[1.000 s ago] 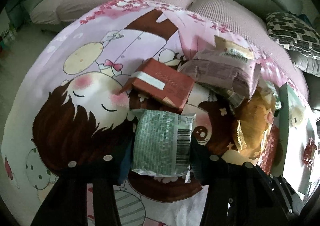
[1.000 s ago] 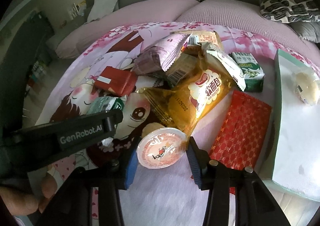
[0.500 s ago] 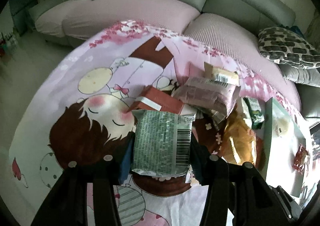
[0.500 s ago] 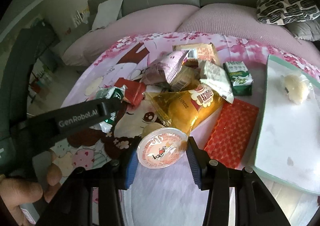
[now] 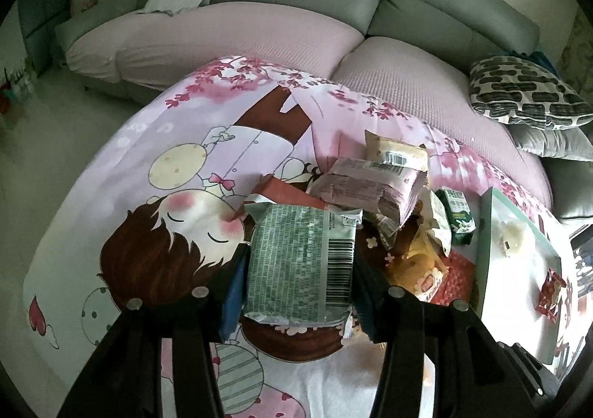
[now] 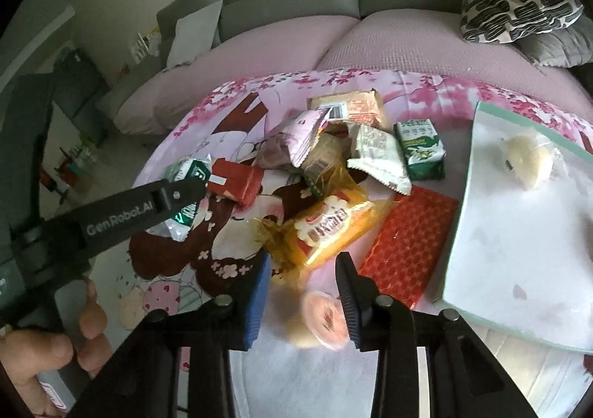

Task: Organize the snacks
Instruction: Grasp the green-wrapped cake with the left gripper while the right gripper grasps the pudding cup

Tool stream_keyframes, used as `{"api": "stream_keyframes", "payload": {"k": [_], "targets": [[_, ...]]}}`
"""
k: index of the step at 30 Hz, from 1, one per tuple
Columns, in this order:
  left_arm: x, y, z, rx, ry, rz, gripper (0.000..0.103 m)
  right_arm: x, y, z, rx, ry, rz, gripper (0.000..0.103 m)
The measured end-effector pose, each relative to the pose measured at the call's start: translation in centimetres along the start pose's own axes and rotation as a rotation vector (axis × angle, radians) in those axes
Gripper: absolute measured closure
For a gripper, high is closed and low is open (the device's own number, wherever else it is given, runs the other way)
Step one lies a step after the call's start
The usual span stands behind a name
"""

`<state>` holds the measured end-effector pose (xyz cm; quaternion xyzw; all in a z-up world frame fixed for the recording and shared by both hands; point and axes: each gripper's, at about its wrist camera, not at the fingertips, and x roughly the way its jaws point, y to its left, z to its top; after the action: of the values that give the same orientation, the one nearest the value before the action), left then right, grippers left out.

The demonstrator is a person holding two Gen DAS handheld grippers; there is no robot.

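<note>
Left gripper (image 5: 298, 258) jaws clamp a green packet (image 5: 289, 269), raised over the cloth-covered worktop (image 5: 178, 166), well left of the tray (image 6: 459, 218). Right gripper (image 6: 302, 269) jaws are closing to narrow, pads bare; a blurred jelly cup (image 6: 318, 318) sits just beneath them, left of the tray. Snack pile (image 6: 333, 166) lies beside the tray.

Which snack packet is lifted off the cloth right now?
The green packet with the barcode, clamped in the left tongs; the other packets lie heaped on the cartoon cloth.
</note>
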<state>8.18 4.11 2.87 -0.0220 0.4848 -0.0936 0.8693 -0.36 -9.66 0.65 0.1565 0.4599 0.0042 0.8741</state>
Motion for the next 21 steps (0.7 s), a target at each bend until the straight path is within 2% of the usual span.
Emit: {"api": "stream_keyframes", "payload": {"k": [7,14,21], "targets": [[0.6,-0.3,-0.3,0.020,0.027,0.009,0.051,1.3,-0.2,-0.6,-0.010,0.084,0.010,0.064],[1.5,-0.8,-2.5,0.055,0.096,0.001,0.051,2.0,-0.8,-2.3,-0.007,0.184,-0.044,0.064],[1.2,0.1,-3.9,0.062,0.112,0.013,0.051,1.0,-0.5,-3.2,-0.048,0.214,-0.066,0.063]]}}
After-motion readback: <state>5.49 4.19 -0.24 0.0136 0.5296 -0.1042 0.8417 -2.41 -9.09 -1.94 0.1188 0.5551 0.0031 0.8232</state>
